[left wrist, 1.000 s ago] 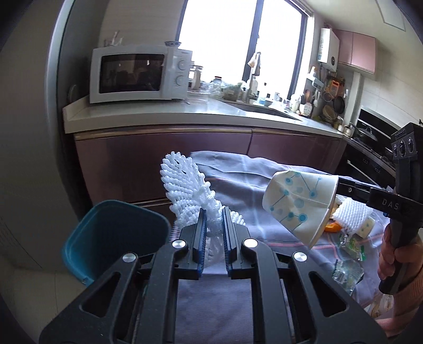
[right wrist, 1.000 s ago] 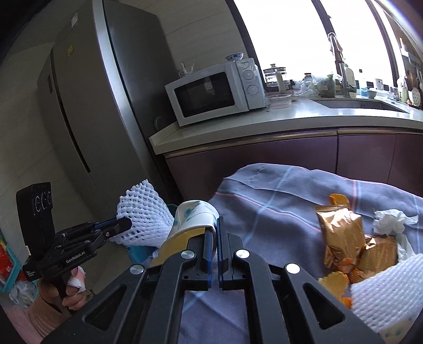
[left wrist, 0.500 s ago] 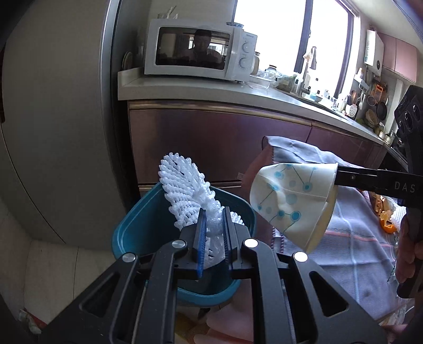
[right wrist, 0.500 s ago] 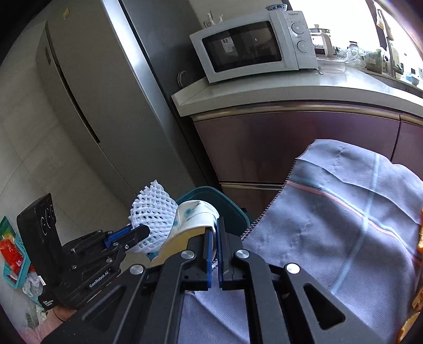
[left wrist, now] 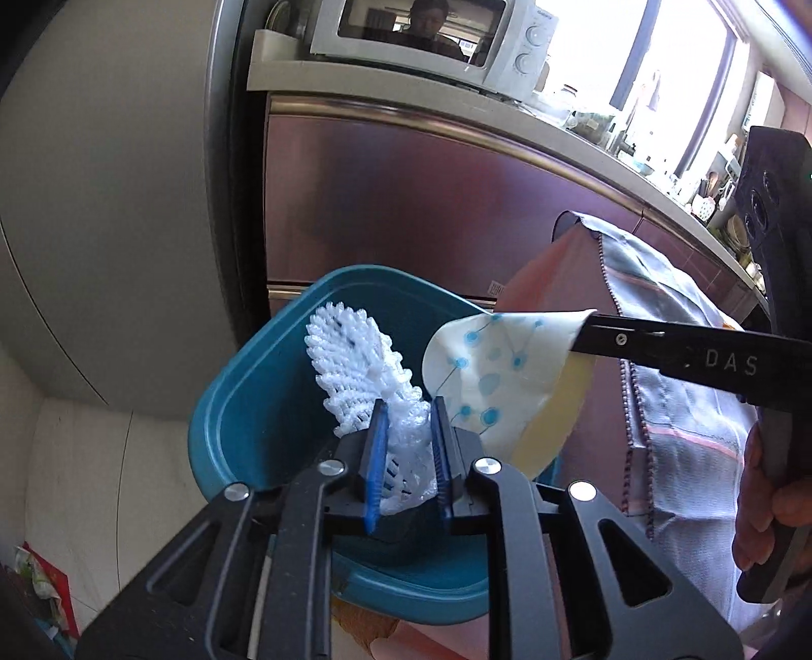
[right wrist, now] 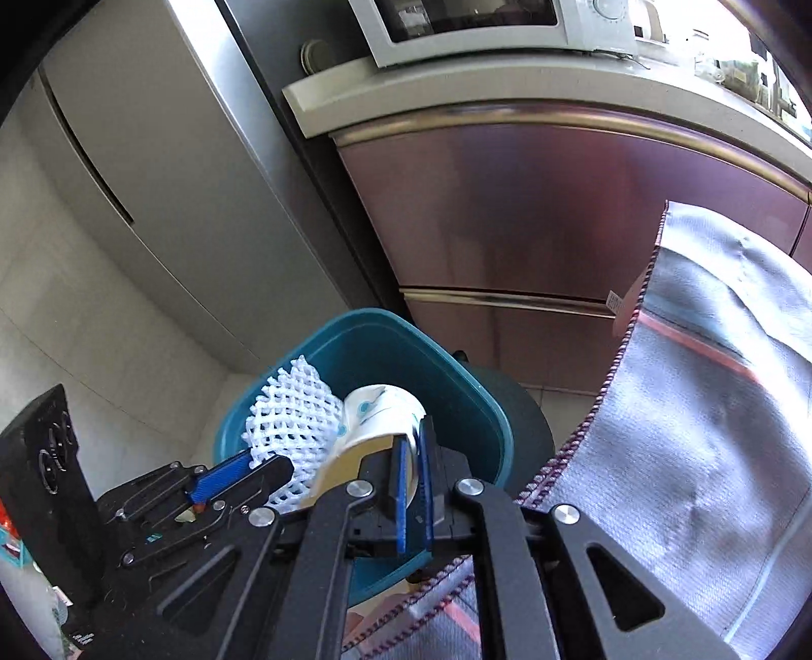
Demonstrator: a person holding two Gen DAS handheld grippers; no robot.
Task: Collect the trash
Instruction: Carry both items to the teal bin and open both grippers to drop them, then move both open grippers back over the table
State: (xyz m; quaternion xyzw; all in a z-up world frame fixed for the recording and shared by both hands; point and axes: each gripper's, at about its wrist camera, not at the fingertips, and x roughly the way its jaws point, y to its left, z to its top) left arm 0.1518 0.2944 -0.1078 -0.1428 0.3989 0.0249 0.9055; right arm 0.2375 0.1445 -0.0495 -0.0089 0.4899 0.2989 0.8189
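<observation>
Between the blue ribbed pads of the left gripper (left wrist: 408, 447) a white foam fruit net (left wrist: 363, 378) is seen, an open lattice sleeve, soft and crumpled; the jaws have just been opening and stand narrowly apart, the net still between them. At the right gripper (right wrist: 415, 474) a flattened paper cup (right wrist: 378, 411), white with blue dots and lines and a cream lining, is caught by its rim between jaws that have also just been opening and show only a slim gap. Both pieces are held above the mouth of a teal plastic bin (left wrist: 243, 401) with rounded corners. Beside it a grey woven cloth (right wrist: 710, 457) with a pink stripe and stitched edge hangs over a table. Glossy maroon cabinets (right wrist: 533, 213), a pale counter, a white microwave (left wrist: 431, 40) and a steel fridge (right wrist: 167, 152) lie behind. The bin's bottom is hidden by the grippers.
</observation>
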